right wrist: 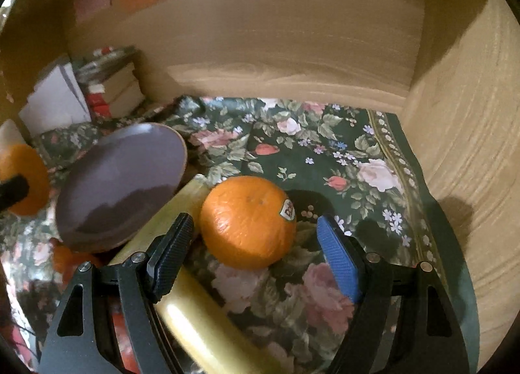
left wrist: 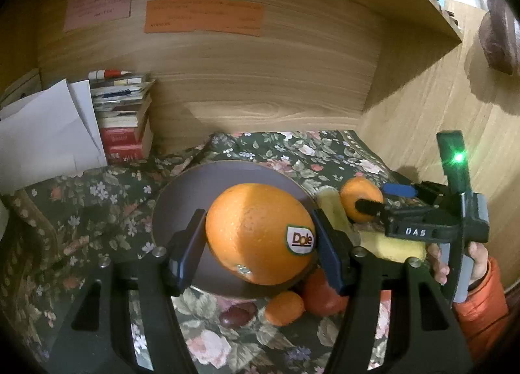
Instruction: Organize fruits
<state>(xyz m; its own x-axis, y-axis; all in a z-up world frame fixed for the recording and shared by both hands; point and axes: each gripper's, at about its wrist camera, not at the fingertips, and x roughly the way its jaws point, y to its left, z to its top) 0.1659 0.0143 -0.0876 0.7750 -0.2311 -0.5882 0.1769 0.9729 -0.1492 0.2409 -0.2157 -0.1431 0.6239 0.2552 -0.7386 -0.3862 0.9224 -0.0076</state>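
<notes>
While gripped, orange above plate

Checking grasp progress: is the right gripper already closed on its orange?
No: the right gripper stands open, its pads clear of the orange between them.

Left gripper has both fingers pressed flat against the sides of an orange, clamped tight. Right gripper is spread wide, its fingers clear of everything between them.
</notes>
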